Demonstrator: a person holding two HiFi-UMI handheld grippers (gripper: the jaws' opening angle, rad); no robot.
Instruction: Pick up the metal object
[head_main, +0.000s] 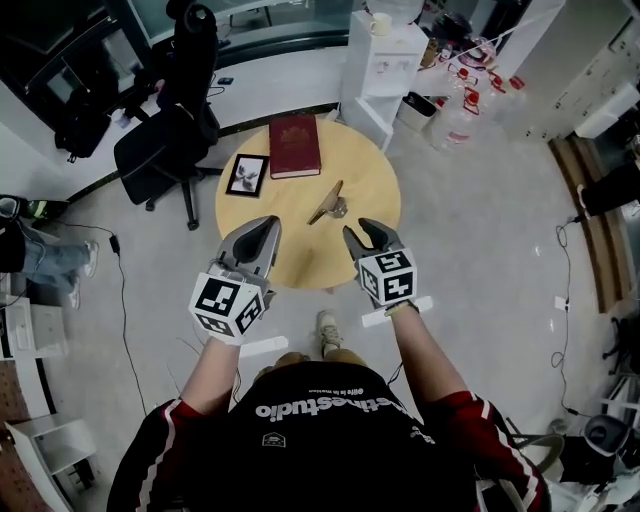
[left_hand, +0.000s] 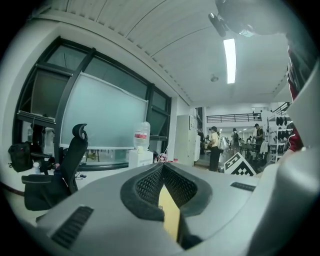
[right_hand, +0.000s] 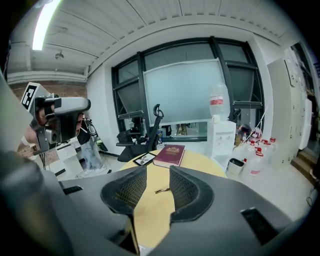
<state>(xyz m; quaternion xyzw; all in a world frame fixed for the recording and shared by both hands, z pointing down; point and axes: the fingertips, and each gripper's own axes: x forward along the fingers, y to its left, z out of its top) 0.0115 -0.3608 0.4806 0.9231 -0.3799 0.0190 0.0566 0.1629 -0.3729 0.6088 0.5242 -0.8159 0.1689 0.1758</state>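
The metal object (head_main: 328, 203), a slim shiny piece with a rounded end, lies near the middle of the round wooden table (head_main: 375, 190). In the right gripper view the metal object (right_hand: 161, 190) shows small in the gap between the jaws, well ahead of them. My right gripper (head_main: 359, 229) hangs over the table's near edge, open, nothing between its pads; its jaws (right_hand: 158, 169) point down toward the tabletop. My left gripper (head_main: 270, 222) is at the near left edge, its tips together, shut and holding nothing; its tips (left_hand: 162, 165) point level across the room.
A dark red book (head_main: 294, 146) and a small framed picture (head_main: 247, 175) lie at the table's far side. A black office chair (head_main: 165, 140) stands to the far left, a white cabinet (head_main: 378, 60) and several water bottles (head_main: 470, 95) behind the table.
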